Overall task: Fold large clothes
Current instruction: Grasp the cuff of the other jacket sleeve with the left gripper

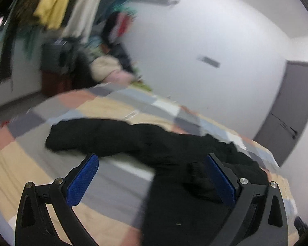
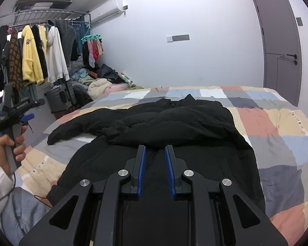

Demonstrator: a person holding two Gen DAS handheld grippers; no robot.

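Jacket (image 2: 170, 123), black and puffy, is spread out across the middle of the bed (image 2: 277, 123), collar toward the far edge by the wall and hem hanging over the near edge. One sleeve (image 2: 71, 129) sticks out toward the left edge of the checked cover, while the other looks folded in over the chest. The right gripper (image 2: 155, 149) hovers low over the lower part of the jacket near the near edge; its blue pads sit close together with a narrow gap, and nothing is pinched between them as far as the right wrist view shows. The left gripper (image 1: 152, 160) is off the left edge of the bed, held in the person's hand (image 2: 10, 145) with a white sleeve behind it. Its fingers are spread wide and empty, with the jacket behind them in its own blurry view. A rack of hanging clothes (image 2: 32, 57) stands past the far left corner, and a grey door (image 2: 281, 41) is on the right.
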